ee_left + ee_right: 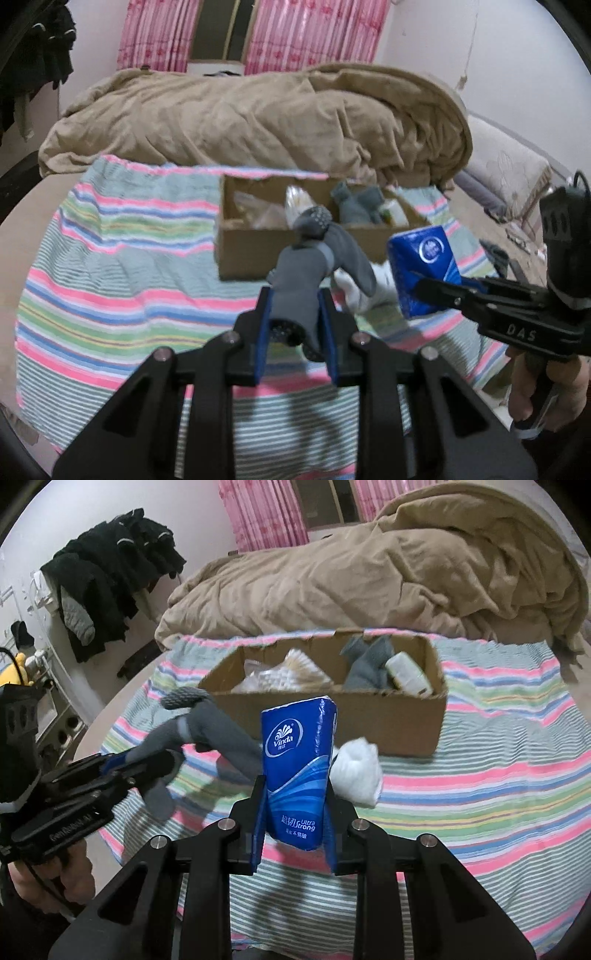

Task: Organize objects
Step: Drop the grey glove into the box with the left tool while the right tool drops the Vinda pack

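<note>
My left gripper [295, 317] pinches a grey glove [314, 258]; my right gripper [295, 812] clamps the blue tissue pack [299, 768] upright. Both are held just short of the cardboard box [332, 720] ahead. Risk: the floppy glove could snag the box's near wall or slip. A white wad [358, 771] lies right of the pack on the striped cloth [480, 775].

This is a bedroom in a home. A rumpled tan comforter [369, 579] lies heaped across a bed [29, 199], with a striped towel [498, 760] in pink, green and blue spread over the mattress in front of it. Pink patterned curtains [303, 33] hang at the window behind. Dark jackets and other clothes [110, 579] are piled against the pale wall, and a floral cushion [506, 173] sits beside the bed.
</note>
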